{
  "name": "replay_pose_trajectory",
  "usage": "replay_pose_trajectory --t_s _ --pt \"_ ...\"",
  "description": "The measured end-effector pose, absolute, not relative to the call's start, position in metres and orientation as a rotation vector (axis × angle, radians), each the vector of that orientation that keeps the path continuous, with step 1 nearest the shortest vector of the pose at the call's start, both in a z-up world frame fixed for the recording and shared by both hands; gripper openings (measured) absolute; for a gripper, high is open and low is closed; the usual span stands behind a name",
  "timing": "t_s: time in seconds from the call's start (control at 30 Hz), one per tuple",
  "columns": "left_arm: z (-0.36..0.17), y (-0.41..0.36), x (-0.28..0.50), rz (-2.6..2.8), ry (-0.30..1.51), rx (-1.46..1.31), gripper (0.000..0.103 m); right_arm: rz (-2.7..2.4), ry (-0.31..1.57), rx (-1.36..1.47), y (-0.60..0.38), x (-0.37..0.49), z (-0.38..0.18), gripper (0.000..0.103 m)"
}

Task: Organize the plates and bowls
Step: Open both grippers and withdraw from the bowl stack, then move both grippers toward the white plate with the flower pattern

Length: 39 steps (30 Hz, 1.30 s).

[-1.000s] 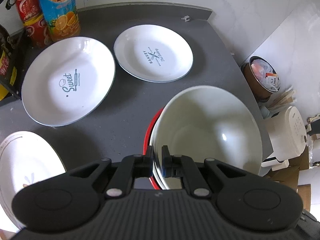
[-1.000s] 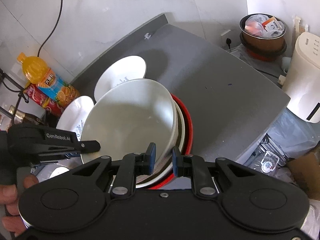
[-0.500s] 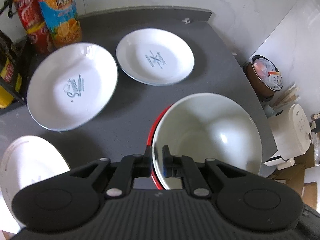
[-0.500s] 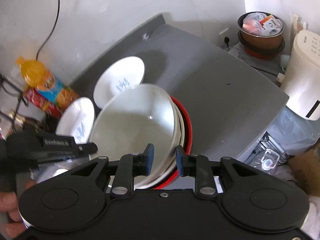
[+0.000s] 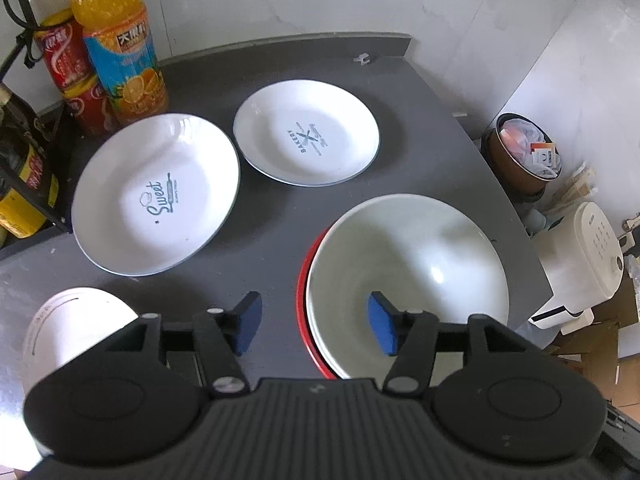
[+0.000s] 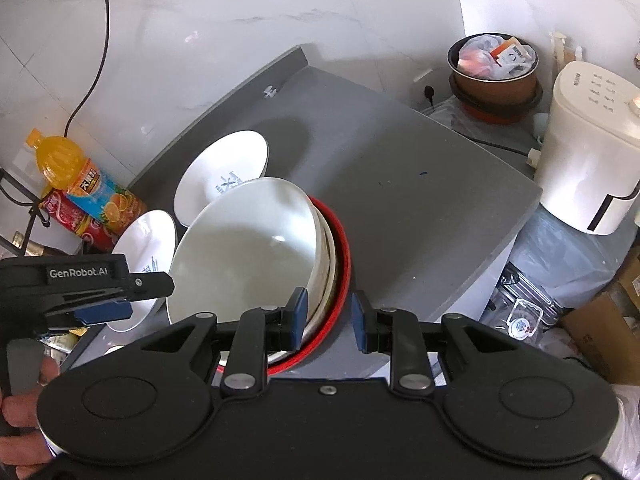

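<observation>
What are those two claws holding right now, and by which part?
Nothing. The left claw is opening, its pads clear of the stacked bowls' rim. The right claw straddles the near rim without pinching it.

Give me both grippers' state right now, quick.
Left gripper: jaws opening, holding nothing, stack rim between the pads.
Right gripper: open, pads straddle the bowl stack rim, no visible grip.
</observation>
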<state>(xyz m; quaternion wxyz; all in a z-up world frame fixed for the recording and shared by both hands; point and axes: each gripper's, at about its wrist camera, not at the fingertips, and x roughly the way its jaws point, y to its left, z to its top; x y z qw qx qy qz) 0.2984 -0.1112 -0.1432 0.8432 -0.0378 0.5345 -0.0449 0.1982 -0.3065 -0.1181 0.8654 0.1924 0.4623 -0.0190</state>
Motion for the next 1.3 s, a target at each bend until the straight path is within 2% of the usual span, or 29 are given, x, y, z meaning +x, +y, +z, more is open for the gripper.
replay_pose_trajectory --t_s 0.07,0.2,0.27,0.37,0.5,0.6,0.73,0.83,1.3 --pt "-0.140 -0.110 0.295 -0.095 1.121 -0.086 0.064 -0.036 0.961 0.407 -0.308 0.197 -0.114 0.031" --pt "-0.132 -0.107 0.287 -0.080 1.091 -0.099 0.068 -0.009 0.925 0.388 -0.310 0.196 -0.102 0.050" --pt "-0.129 -0.106 0.284 -0.064 1.082 -0.100 0.072 0.004 0.914 0.372 -0.311 0.195 -0.097 0.051" --pt "-0.122 -0.105 0.278 -0.052 1.061 -0.117 0.075 0.021 0.909 0.365 -0.316 0.193 -0.091 0.059" --pt "-0.110 -0.103 0.265 -0.003 1.017 -0.119 0.080 0.038 0.886 0.336 -0.319 0.188 -0.081 0.083" --pt "-0.103 -0.097 0.258 0.040 1.000 -0.143 0.082 0.050 0.873 0.326 -0.321 0.184 -0.076 0.086" --pt "-0.093 -0.083 0.247 0.073 0.994 -0.205 0.082 0.094 0.853 0.302 -0.318 0.179 -0.067 0.099" --pt "-0.085 -0.076 0.236 0.097 0.980 -0.196 0.082 0.152 0.854 0.306 -0.316 0.177 -0.064 0.103" --pt "-0.073 -0.012 0.182 0.314 0.975 -0.272 0.089 0.357 0.889 0.234 -0.278 0.173 -0.053 0.103"
